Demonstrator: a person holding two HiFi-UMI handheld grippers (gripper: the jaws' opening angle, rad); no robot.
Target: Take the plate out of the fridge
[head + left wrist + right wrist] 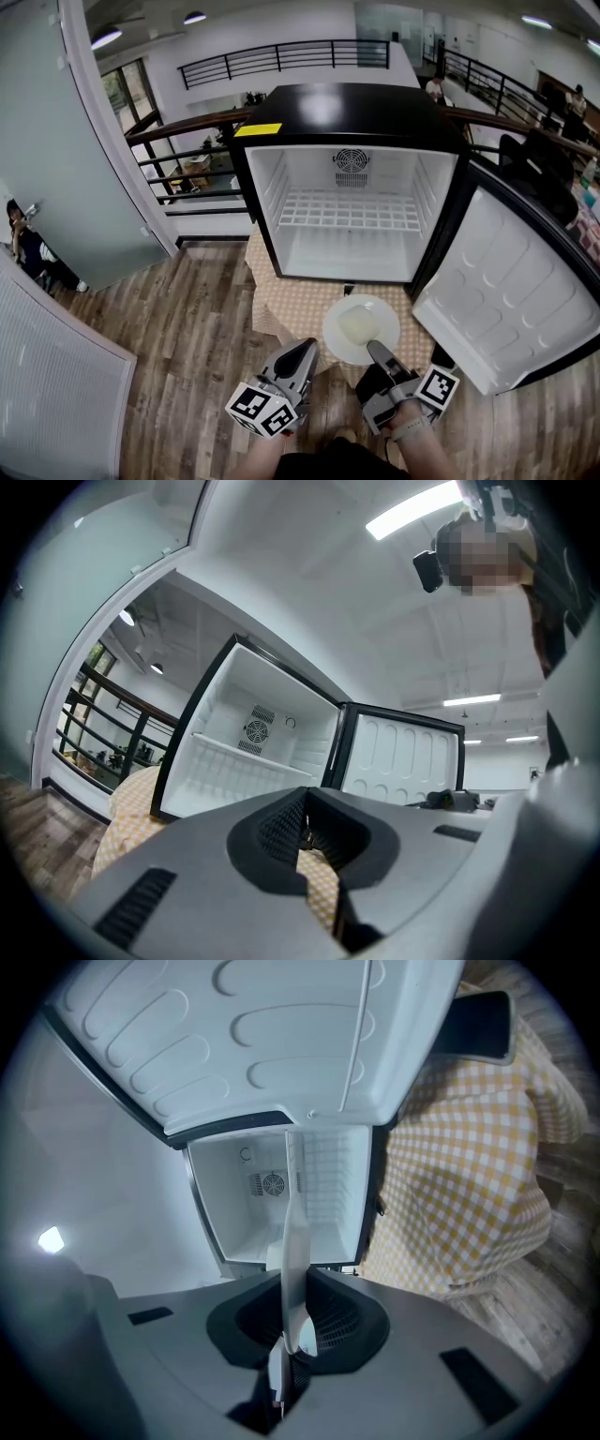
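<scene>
The white plate (361, 328) hangs level over the checked tablecloth (286, 309) in front of the open black fridge (347, 112), outside it. My right gripper (379, 353) is shut on the plate's near rim. In the right gripper view the plate (292, 1260) stands edge-on between the pads, with the fridge's empty inside (272, 1194) beyond it. To the plate's left, my left gripper (304, 354) is shut with nothing in it. Its view shows the closed jaws (305, 841) pointing at the fridge (253, 752).
The fridge door (506, 281) stands swung wide to the right. A wire shelf (349, 211) inside is bare. A black flat object (473, 1026) lies on the cloth near the door. A glass wall (66, 141) and a person (28, 248) are at the left, and a railing (187, 169) runs behind.
</scene>
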